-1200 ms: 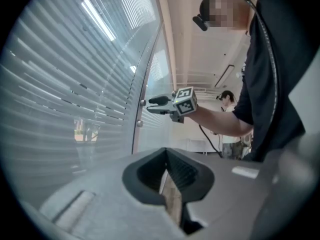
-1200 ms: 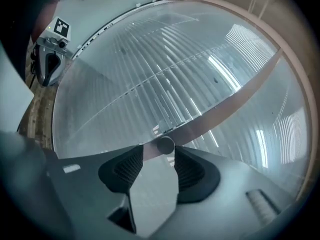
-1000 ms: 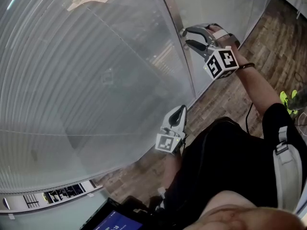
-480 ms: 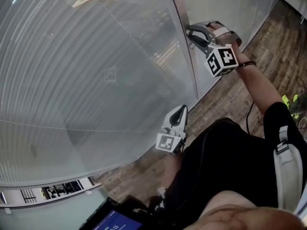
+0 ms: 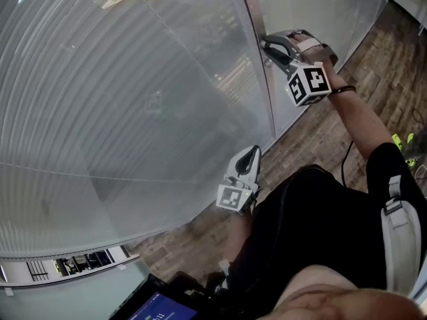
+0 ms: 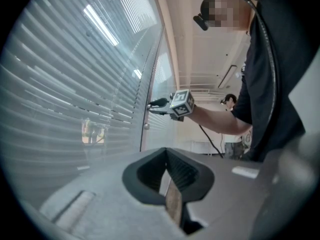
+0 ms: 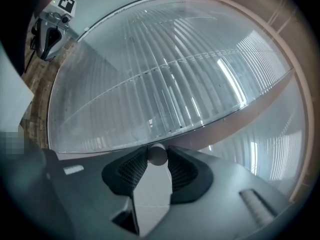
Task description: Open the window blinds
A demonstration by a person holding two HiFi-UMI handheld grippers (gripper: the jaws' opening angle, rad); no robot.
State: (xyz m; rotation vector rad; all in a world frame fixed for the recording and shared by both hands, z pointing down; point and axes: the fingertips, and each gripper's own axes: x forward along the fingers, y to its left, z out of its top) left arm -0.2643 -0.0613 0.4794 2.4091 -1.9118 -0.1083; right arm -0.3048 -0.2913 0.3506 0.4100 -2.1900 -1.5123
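At the window frame's upright (image 5: 257, 19) the right gripper (image 5: 267, 51), whose jaws have just been closing, pinches a round knob (image 7: 157, 154); the blinds (image 5: 120, 112) spread left of that upright, and the left gripper (image 5: 252, 153) hangs below it, jaws together.

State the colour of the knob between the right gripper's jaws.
Silver-grey knob; clearest in the right gripper view.
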